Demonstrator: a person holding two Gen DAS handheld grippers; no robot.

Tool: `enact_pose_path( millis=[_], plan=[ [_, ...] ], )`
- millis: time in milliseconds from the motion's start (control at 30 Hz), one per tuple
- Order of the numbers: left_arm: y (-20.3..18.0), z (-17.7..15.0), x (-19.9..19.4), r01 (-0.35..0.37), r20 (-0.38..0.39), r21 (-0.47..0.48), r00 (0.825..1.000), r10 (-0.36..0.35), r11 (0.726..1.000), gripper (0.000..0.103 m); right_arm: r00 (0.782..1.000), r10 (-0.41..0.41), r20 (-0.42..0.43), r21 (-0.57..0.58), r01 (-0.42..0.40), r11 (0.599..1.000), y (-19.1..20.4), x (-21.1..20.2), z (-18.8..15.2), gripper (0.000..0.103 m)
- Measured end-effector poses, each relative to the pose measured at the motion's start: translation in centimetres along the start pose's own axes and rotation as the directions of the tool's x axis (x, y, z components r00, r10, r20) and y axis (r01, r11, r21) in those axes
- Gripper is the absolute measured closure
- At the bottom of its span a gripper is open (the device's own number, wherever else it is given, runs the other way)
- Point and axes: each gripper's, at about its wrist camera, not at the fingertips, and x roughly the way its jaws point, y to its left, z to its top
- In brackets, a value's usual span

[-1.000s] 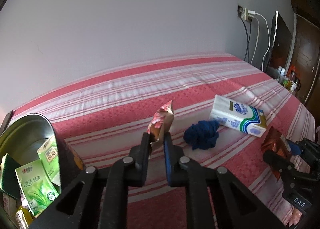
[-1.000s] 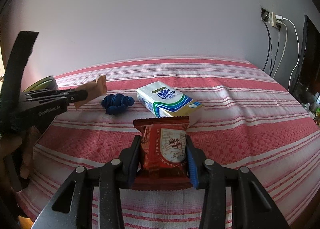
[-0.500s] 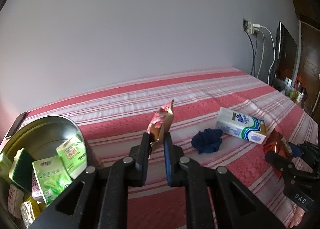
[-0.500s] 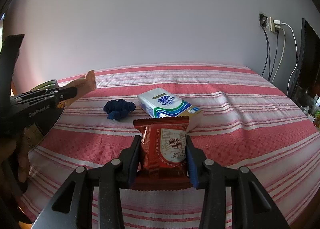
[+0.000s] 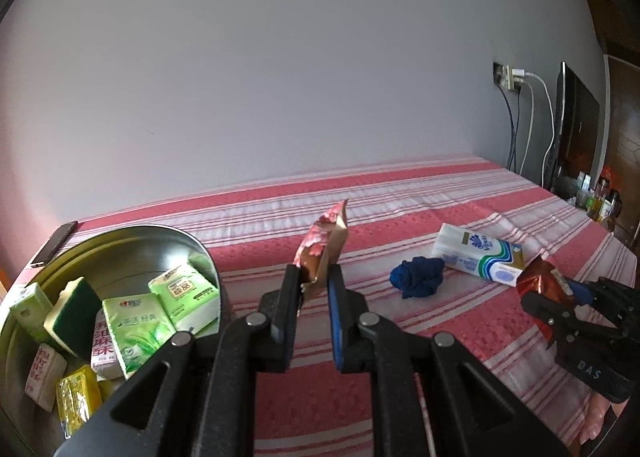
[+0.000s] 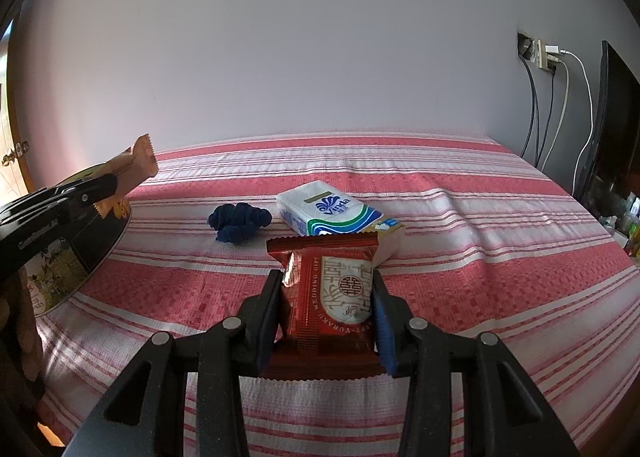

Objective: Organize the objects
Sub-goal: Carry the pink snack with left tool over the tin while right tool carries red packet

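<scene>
The left gripper (image 5: 314, 285) has its jaws pinching a pink wrapper (image 5: 322, 247) beside the tin (image 5: 120, 235); the right gripper (image 6: 326, 297) jaws clamp a red packet (image 6: 332, 293) above the bed (image 6: 460, 217).

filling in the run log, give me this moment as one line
left gripper: shut on pink snack packet | right gripper: shut on red packet | tin: part filled | on bed: tissue pack, blue cloth

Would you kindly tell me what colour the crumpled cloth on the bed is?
The crumpled cloth is dark blue, clearest in the right wrist view.
</scene>
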Motion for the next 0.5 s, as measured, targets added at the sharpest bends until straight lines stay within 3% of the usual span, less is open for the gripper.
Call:
enact_pose_path(
  millis=[500],
  plan=[
    [1.5, -0.9, -2.6, -0.044, 0.066, -0.063, 0.997, 0.048, 0.997, 0.092, 1.0, 0.002, 0.02, -0.007, -0.001, 1.0, 0.0, -0.3, 0.0, 0.059]
  ],
)
